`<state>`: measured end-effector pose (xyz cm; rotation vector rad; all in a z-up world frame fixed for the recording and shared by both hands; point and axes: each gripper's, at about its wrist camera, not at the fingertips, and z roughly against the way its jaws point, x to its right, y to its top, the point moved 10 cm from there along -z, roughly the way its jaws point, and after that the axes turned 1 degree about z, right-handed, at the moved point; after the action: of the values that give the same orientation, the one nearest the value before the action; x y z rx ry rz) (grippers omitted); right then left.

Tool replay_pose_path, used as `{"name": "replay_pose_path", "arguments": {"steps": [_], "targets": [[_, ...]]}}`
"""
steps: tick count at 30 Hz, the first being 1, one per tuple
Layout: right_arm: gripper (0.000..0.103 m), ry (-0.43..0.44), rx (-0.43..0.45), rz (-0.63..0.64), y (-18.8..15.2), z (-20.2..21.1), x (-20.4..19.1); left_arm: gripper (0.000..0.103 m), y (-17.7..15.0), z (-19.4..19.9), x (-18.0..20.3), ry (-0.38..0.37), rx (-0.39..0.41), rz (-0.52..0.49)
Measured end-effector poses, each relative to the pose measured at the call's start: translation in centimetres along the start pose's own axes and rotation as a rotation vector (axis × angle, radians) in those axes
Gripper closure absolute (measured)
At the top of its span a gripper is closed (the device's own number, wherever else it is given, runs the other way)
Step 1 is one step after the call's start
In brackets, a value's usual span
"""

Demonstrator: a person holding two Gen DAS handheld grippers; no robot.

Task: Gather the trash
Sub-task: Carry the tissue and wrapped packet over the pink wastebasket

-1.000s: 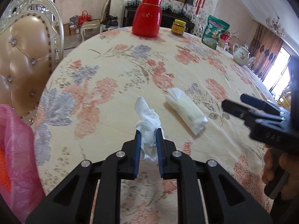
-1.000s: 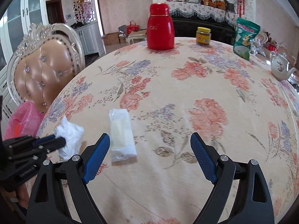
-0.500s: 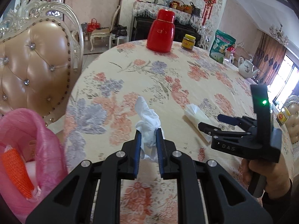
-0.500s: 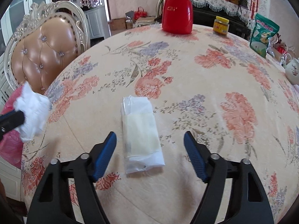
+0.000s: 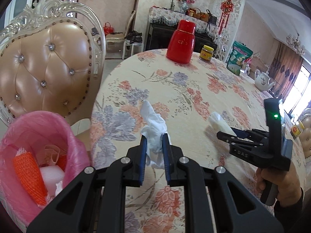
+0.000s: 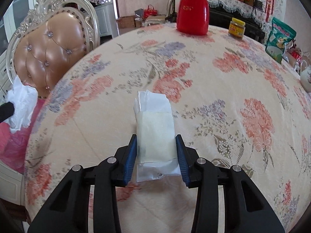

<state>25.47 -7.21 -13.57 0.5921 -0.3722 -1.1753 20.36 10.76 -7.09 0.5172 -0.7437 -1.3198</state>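
Left wrist view: a tissue point(image 5: 154, 136) is clamped between the fingers of the left gripper point(image 5: 154, 145).
Bin: the pink bin point(image 5: 37, 136) is seen low to the left of that gripper, beside the table point(image 5: 194, 101).
Right gripper point(image 6: 157, 151): its pads are set against both long sides of the packet point(image 6: 155, 136); whether the grip is firm cannot be told.
Packet axis: it lies on the table, pointed straight away along the fingers.

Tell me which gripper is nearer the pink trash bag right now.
Left. The left gripper, clamped on the crumpled tissue, is just right of the pink trash bag; the right gripper sits farther right, straddling the plastic packet.
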Motion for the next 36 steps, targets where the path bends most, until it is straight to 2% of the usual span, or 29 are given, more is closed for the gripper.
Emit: {"name": "replay_pose_path", "arguments": {"steps": [19,36], "targets": [[0.065,0.102,0.14,0.105,4.7,6.4,-10.0,0.087,0.6,6.7,-8.6,0.093,0.095,0.085],[0.065,0.2,0.172,0.211,6.4,8.3,-20.3,0.087,-0.2,12.8,-16.5,0.175,0.157,0.163]]}}
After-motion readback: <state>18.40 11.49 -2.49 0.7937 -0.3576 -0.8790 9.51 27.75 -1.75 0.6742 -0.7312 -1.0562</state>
